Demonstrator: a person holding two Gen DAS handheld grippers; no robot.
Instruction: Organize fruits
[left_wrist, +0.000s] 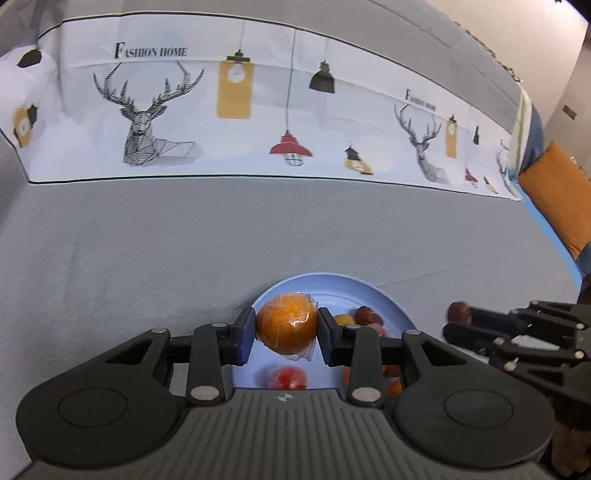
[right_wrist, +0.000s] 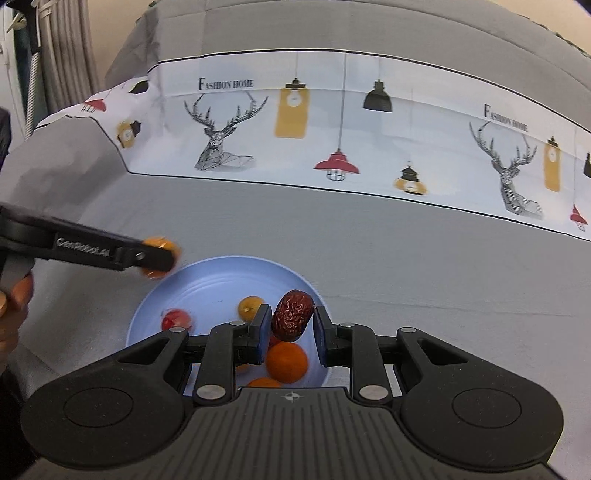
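Observation:
A light blue plate (left_wrist: 369, 291) (right_wrist: 221, 273) lies on the grey cloth and holds several small fruits: oranges (right_wrist: 287, 361), a small yellow fruit (right_wrist: 248, 307) and a red wrapped fruit (right_wrist: 173, 319) (left_wrist: 288, 377). My left gripper (left_wrist: 286, 332) is shut on a plastic-wrapped orange (left_wrist: 286, 322) and holds it above the plate's left part; it also shows in the right wrist view (right_wrist: 157, 258). My right gripper (right_wrist: 290, 326) is shut on a wrinkled red date (right_wrist: 291, 314) above the plate's right part; it shows in the left wrist view (left_wrist: 458, 319) too.
The table is covered by a grey cloth (left_wrist: 147, 258) with a white printed band (left_wrist: 258, 122) of deer and lamps at the back. An orange cushion (left_wrist: 557, 195) sits at the far right. A curtain (right_wrist: 62, 48) hangs at the back left.

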